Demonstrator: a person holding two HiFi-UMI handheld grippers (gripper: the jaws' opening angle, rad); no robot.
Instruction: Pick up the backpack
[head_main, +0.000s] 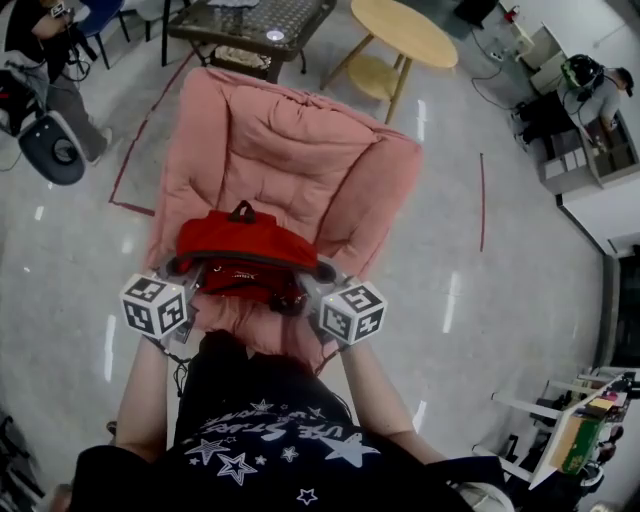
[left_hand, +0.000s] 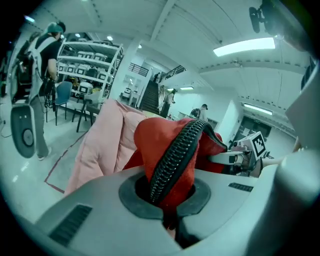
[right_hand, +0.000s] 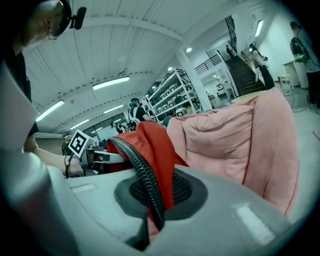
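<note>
We wear a black T-shirt (head_main: 262, 440) with short sleeves, printed with white stars and lettering. Our left gripper (head_main: 186, 270) and right gripper (head_main: 320, 274) are pale grey, each bearing a white cube of black square markers; a thin dark cable (head_main: 180, 375) hangs by the left.

The red backpack (head_main: 245, 250) is slung crosswise between the two grippers. One end is pinched in the left gripper (head_main: 186, 270) and the other in the right gripper (head_main: 318, 274). Each pair of jaws is closed on a fold of red fabric and its black zipper (left_hand: 175, 155). The black carry handle (head_main: 242, 211) stands up on the side away from both grippers. The body seems to hang clear, though from above that is hard to judge.
</note>
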